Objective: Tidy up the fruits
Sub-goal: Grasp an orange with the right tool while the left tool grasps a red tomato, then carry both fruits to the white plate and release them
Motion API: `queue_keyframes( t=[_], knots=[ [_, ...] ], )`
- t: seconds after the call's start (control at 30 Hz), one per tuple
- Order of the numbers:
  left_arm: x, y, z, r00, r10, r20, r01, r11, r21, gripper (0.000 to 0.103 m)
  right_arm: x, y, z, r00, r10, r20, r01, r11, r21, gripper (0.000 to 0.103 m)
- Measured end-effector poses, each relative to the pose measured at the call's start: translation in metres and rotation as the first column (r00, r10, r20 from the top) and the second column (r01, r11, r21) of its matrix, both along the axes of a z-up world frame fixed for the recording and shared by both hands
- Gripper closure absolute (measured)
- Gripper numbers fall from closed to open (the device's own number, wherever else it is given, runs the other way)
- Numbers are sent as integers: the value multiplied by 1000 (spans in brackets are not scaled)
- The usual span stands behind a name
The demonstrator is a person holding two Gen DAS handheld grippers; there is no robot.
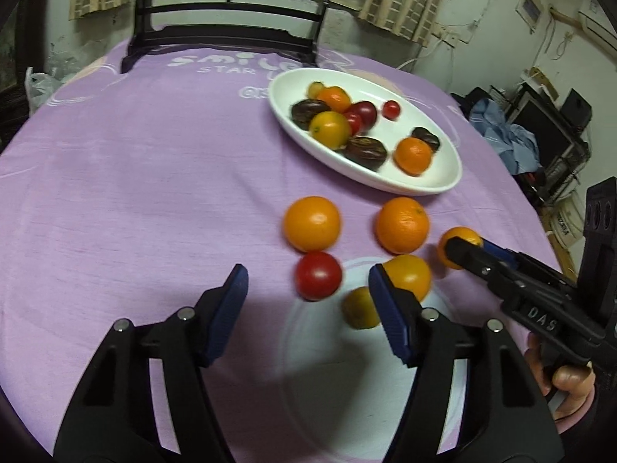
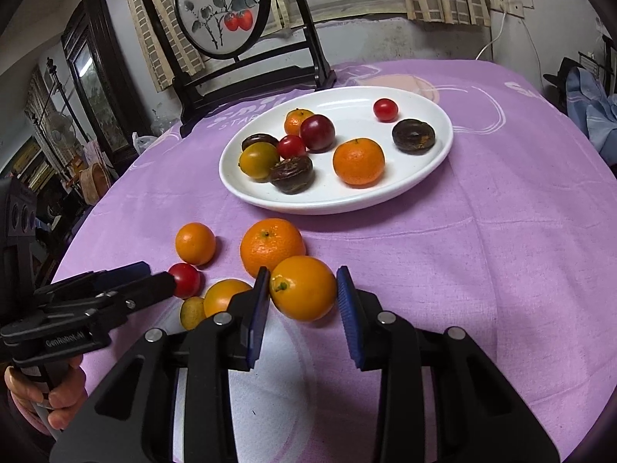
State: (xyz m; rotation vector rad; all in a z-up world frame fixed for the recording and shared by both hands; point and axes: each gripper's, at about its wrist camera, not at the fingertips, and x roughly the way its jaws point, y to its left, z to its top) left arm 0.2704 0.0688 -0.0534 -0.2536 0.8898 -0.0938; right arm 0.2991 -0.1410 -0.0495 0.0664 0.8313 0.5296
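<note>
Part of the sorting looks done: the white plate (image 2: 432, 169), well beyond my jaws, already carries oranges, small tomatoes and dark fruits. Six fruits are left on the bench (image 2: 501, 270). My right gripper (image 2: 302, 295) has its jaws apart around a yellow-orange fruit (image 2: 303, 289), one pad just at its side, not yet clamped. My left gripper (image 1: 306, 289) is also spread wide, with a red tomato (image 1: 318, 276) just ahead between the jaws. I judge the job roughly half finished.
</note>
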Motion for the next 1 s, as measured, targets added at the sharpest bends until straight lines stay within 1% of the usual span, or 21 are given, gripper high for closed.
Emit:
queue_keyframes(
  t=[0.03, 0.1, 0.13, 0.2, 0.33, 0.4, 0.47, 0.53, 0.57, 0.63, 0.67, 0.73, 0.8, 0.83, 0.87, 0.93, 1.0],
  knots=[
    [2, -3, -1, 1000, -7, -3, 7, 1000, 5, 39, 0, 0, 0, 1000, 1, 0, -1, 1000, 0, 68],
    [7, -10, -5, 1000, -22, -18, 22, 1000, 20, 47, -1, 0, 1, 1000, 0, 5, 0, 1000, -1, 68],
    [9, -13, -8, 999, -29, -29, 30, 999, 25, 49, -1, 0, 2, 1000, 0, 7, 0, 1000, 0, 68],
    [10, -14, -8, 999, -34, -25, 34, 999, 15, 54, -1, 0, 3, 1000, -1, 11, 1, 1000, 2, 68],
    [11, -11, -9, 999, -29, -28, 29, 1000, -7, 58, -2, 0, 3, 1000, -2, 12, 2, 1000, -4, 68],
    [12, -5, -10, 999, -17, -40, 15, 999, -46, 63, -2, 0, 2, 1000, -4, 10, 4, 1000, -7, 68],
    [13, 1, -12, 999, -8, -53, 3, 997, -78, 65, -1, -1, 3, 1000, -7, 9, 7, 1000, -6, 68],
    [16, 8, -15, 997, 3, -79, -14, 991, -136, 65, -1, -1, 2, 1000, -9, 10, 9, 1000, -7, 68],
    [19, 11, -18, 995, 4, -96, -21, 984, -176, 65, -1, 0, 2, 1000, -8, 10, 8, 1000, -11, 68],
    [25, 17, -22, 992, 12, -125, -41, 971, -235, 66, -1, 1, 1, 1000, -6, 8, 6, 1000, -15, 68],
    [28, 17, -23, 991, 13, -134, -45, 971, -234, 68, -1, 1, 1, 1000, -4, 8, 4, 1000, -17, 68],
    [31, 11, -22, 990, 12, -141, -40, 980, -197, 69, -2, 1, 1, 1000, -3, 10, 4, 1000, -19, 68],
    [32, 2, -20, 990, 13, -144, -34, 989, -142, 70, -1, 1, 2, 1000, -7, 10, 7, 1000, -18, 68],
    [32, 1, -19, 989, 18, -146, -38, 990, -133, 71, -1, 0, 2, 1000, -9, 9, 9, 1000, -16, 68],
    [32, 2, -19, 988, 21, -150, -42, 989, -140, 71, -1, -1, 2, 1000, -10, 10, 10, 1000, -14, 68],
    [30, 7, -20, 986, 22, -164, -53, 981, -187, 72, -2, -2, 4, 1000, -9, 14, 9, 1000, -8, 68],
    [28, 11, -21, 985, 25, -170, -61, 975, -212, 72, -3, -1, 6, 1000, -7, 23, 7, 1000, -7, 68]
  ],
)
